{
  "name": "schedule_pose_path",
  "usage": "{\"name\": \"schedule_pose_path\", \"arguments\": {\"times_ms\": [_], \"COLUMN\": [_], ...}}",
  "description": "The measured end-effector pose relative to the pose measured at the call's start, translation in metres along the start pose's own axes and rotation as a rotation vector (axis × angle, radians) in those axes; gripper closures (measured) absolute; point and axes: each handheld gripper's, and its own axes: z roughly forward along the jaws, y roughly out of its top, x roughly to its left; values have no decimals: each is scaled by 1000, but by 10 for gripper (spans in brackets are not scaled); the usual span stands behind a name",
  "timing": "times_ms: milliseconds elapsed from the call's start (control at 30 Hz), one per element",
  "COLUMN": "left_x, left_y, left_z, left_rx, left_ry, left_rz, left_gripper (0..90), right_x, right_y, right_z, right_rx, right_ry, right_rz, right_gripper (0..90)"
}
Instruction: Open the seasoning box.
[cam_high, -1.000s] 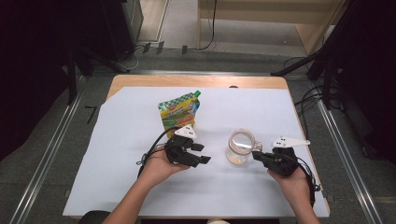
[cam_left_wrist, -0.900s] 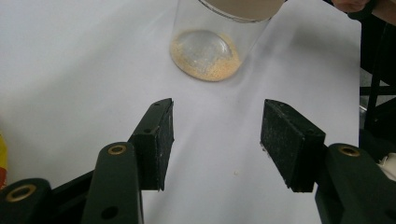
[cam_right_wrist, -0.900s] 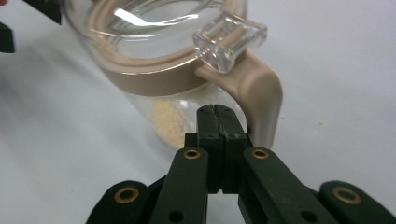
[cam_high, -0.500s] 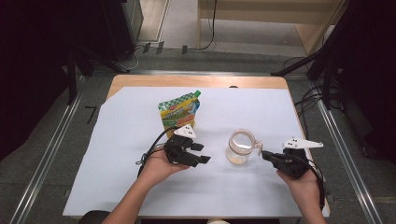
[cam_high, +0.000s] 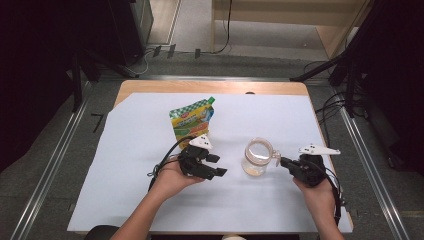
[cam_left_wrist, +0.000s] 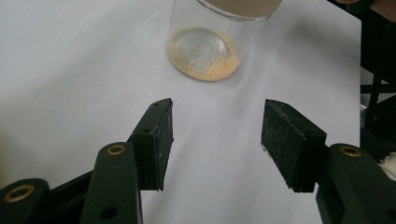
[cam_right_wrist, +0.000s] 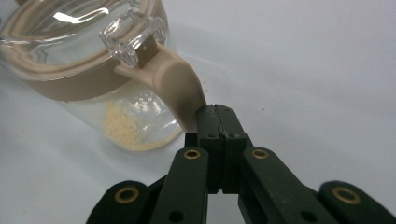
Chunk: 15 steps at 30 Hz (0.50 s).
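White-covered table (cam_high: 125, 200) with jar (cam_high: 258, 157), pouch (cam_high: 191, 121)

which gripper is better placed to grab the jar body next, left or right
Probably left. The left gripper has its jaws open and aimed at the glass jar just ahead, nothing between them. The right gripper is shut, its tips at the jar's tan strap.

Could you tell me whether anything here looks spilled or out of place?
Yes: a few pale grains lie loose on the white table cover near the glass jar, matching the granules at its bottom. Otherwise nothing stands out.
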Motion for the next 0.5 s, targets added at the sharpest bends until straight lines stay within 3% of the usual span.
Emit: {"name": "schedule_pose_path", "arguments": {"times_ms": [233,333,500], "left_x": [-1,-1,-3], "left_y": [2,5,11], "left_z": [3,6,12], "left_rx": [-19,-20,-23], "left_ry": [-20,-58,-49], "left_rz": [5,13,33], "left_gripper": [405,389,349], "right_x": [3,1,-5], "right_y": [1,3,7], "right_z": [7,11,22], "right_rx": [-8,-12,2], "right_ry": [-34,-40,-48], "right_rz": [2,1,-11], "right_gripper": [900,900,900]}}
